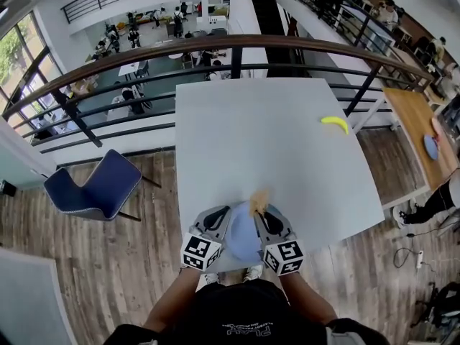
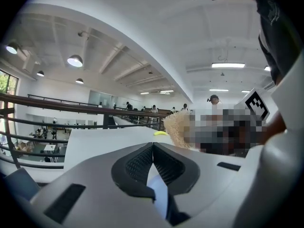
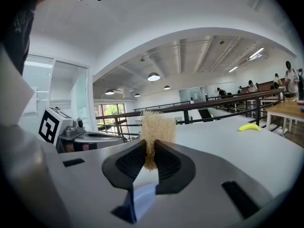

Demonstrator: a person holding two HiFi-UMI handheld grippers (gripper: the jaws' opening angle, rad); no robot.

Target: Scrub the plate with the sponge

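Head view puts the plate (image 1: 243,241) at the table's (image 1: 273,121) near edge, between both grippers. The left gripper (image 1: 221,218) seems clamped on its rim, though the contact is poorly seen. Stiff and smooth, the plate could slip, so the rim looks the best hold. The right gripper (image 1: 267,218) pinches the sponge (image 1: 259,201), which is light, soft and fibrous. Its long axis runs along the jaws, pointing toward the far edge.

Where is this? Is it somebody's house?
Probably not: it looks like a balcony floor in a big canteen or office hall. A railing runs along the edge, and people sit at tables below.
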